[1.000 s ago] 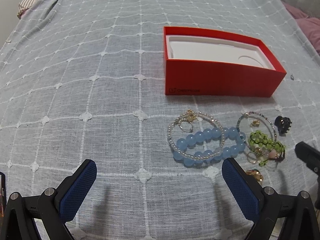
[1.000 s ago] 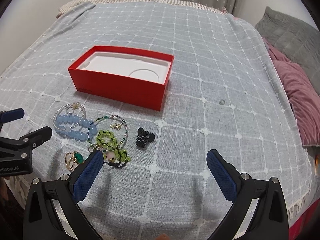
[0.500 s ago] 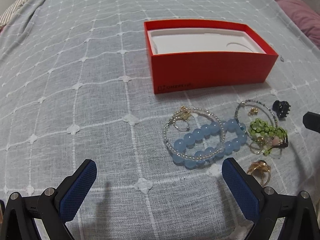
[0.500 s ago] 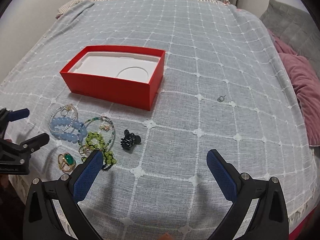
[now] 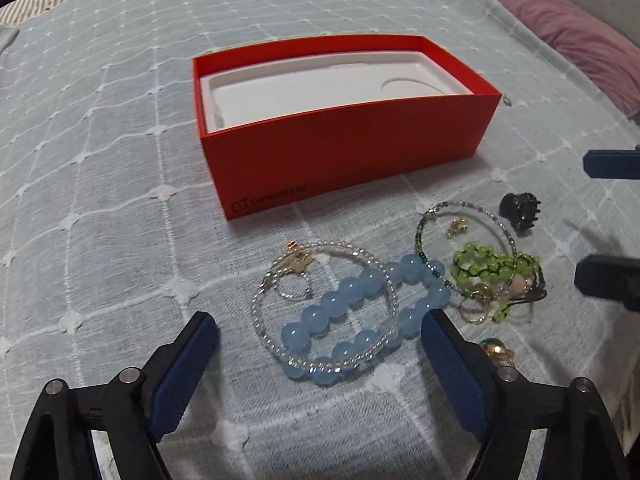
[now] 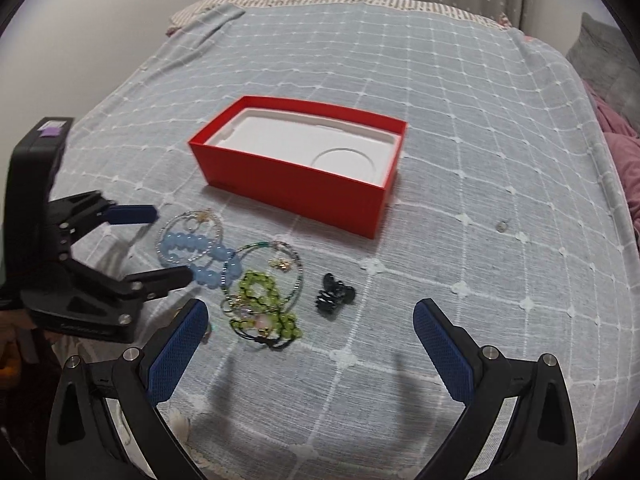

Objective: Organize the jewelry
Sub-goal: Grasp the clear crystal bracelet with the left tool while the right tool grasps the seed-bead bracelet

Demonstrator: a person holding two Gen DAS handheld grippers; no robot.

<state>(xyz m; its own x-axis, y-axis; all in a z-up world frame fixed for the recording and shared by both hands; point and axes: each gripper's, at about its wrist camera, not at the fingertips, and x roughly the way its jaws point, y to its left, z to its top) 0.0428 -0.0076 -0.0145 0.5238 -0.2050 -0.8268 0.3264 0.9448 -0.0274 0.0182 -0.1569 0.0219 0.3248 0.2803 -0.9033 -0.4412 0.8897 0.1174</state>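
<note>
Jaws on the left gripper are closing from their widest, pads either side of the blue bead bracelet low centre of the left wrist frame but not pressing it yet; nothing held. Compared with a second ago this gripper has come forward and down over the pile, rolled a bit, and the bracelet that sat upper right of its pads now sits between them. Read: a grasp on the blue bracelet, or the clear bead bracelet looped over it, is starting, first item of the sort. Right gripper jaws wide, empty, hovering at bottom of its own frame above bare cloth near the black hair claw; it has barely shifted. Red box sits upper centre, lidless, white moulded insert empty, so nothing is organized yet. Rest of the pile lies right of the blue beads: thin beaded bangle, green bead bracelet tangled with small rings, gold ring with green stone partly hidden behind the left gripper's right pad. Overlap risk: bracelets may lift together. Surface is a bed with a grey-blue bedspread, white grid stitching, soft and wrinkly. Mauve pillow upper right, a tiny metal bit on the cloth right of the box, curtain and pale wall at top of the right wrist frame.
</note>
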